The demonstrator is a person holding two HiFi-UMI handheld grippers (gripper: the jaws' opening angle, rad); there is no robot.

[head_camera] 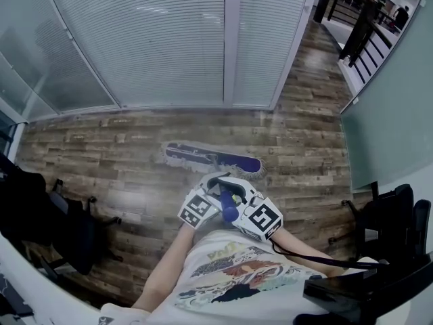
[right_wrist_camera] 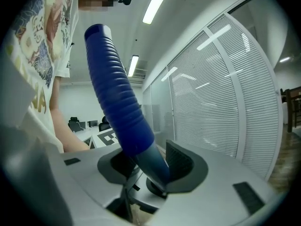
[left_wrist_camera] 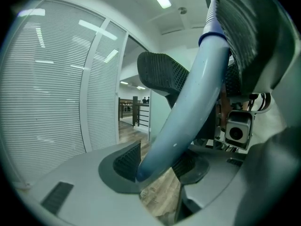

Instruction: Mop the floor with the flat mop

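1. On the brown wood-plank floor (head_camera: 122, 154) ahead of the person, the long flat mop head with a dark blue pad and pale fringe (head_camera: 213, 160) lies flat, near the white slatted blinds (head_camera: 155, 39). Only the head view shows it.
2. The left gripper view alone shows the left gripper (left_wrist_camera: 157, 166) clamped on the pale blue mop pole (left_wrist_camera: 188, 107), which runs between its ribbed pads and up to the right.
3. The right gripper view alone shows the right gripper (right_wrist_camera: 150, 166) closed round the same mop pole (right_wrist_camera: 155, 161) just below the dark blue ribbed hand grip (right_wrist_camera: 117, 98), which rises up and to the left.
4. In the head view the left gripper (head_camera: 213, 189) and right gripper (head_camera: 245, 193) sit side by side, almost touching, with the hand grip (head_camera: 229, 207) between their marker cubes. The pole from there to the mop head is hidden beneath them.
5. The right gripper's near pad is hidden behind the pole, and the person's white printed T-shirt (head_camera: 230, 269) is cut off at the near edge.
6. Black office chairs stand at the left (head_camera: 74, 229) and right (head_camera: 399, 215), well apart from the mop head, and a dark railing (head_camera: 365, 26) stands far right.
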